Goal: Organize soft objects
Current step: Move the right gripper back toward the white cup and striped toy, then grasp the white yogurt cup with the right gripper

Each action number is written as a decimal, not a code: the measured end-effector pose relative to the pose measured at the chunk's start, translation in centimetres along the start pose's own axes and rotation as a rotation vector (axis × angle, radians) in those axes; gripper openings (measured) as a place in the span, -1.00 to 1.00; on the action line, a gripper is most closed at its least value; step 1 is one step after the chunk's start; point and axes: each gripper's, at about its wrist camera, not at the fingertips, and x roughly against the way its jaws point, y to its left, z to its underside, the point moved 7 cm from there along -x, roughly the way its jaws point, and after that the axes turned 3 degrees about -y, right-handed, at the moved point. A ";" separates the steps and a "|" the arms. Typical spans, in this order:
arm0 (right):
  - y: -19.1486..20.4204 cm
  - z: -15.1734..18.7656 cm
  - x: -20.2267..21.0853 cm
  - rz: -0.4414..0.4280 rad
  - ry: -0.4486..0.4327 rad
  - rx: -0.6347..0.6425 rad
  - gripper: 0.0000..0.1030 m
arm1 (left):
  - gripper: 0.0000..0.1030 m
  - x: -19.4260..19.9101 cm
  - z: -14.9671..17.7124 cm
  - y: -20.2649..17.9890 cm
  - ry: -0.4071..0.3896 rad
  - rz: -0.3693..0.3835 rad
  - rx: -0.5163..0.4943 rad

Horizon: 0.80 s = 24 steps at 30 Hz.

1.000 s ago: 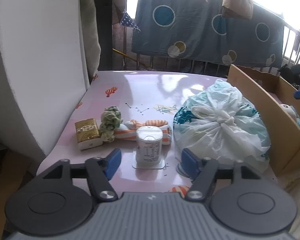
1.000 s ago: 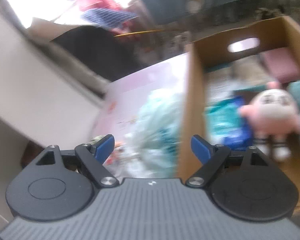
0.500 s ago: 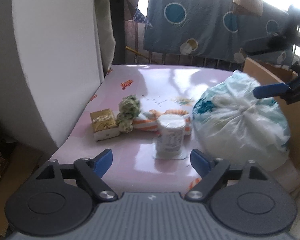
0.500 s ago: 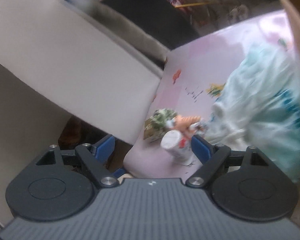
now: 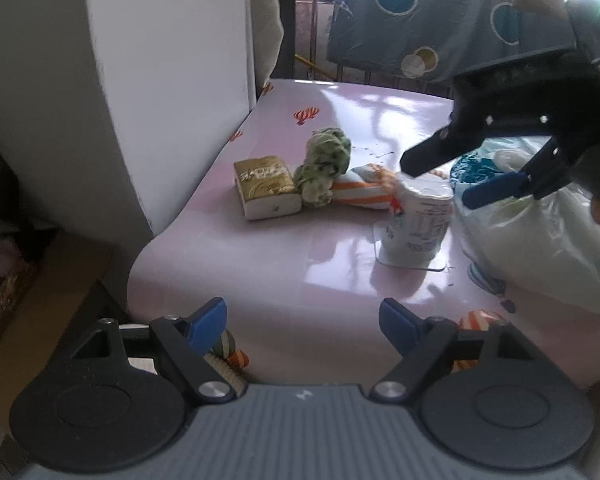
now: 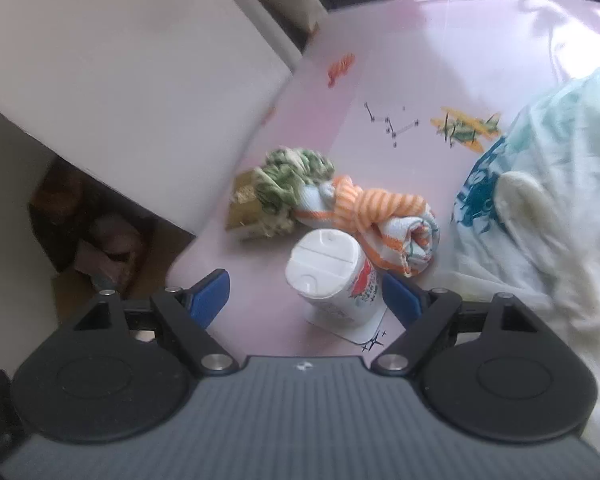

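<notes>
On the pink table (image 5: 300, 272) lie a gold tissue pack (image 5: 266, 192), a green knotted cloth (image 5: 324, 164) and an orange-striped knotted towel (image 5: 364, 192), side by side. A white tub (image 5: 418, 220) stands in front of the towel. My left gripper (image 5: 304, 324) is open and empty, back at the table's near edge. My right gripper (image 6: 306, 294) is open, hovering above the tub (image 6: 328, 272) and the towel (image 6: 380, 220); it also shows in the left wrist view (image 5: 448, 180). The cloth (image 6: 292, 176) and the pack (image 6: 244, 204) lie beyond.
A tied white plastic bag (image 5: 540, 240) fills the table's right side; it also shows in the right wrist view (image 6: 540, 200). A large white panel (image 5: 160, 80) stands along the left edge. A blue patterned sheet (image 5: 440, 20) hangs behind the table.
My right gripper swung from the cardboard box over to above the tub and towel. My left gripper drew back from the tub to the table's near edge.
</notes>
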 end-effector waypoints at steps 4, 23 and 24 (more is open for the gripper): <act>0.4 0.1 -1.7 0.061 0.023 0.064 0.49 | 0.64 -0.5 0.4 0.3 0.016 0.021 0.024; -1.3 2.7 -1.3 -0.214 -0.017 -0.345 0.00 | 0.64 0.3 1.5 1.1 0.036 0.049 0.045; -1.4 3.3 -1.5 -0.229 -0.014 -0.376 0.01 | 0.64 0.3 1.4 1.1 0.036 0.052 0.043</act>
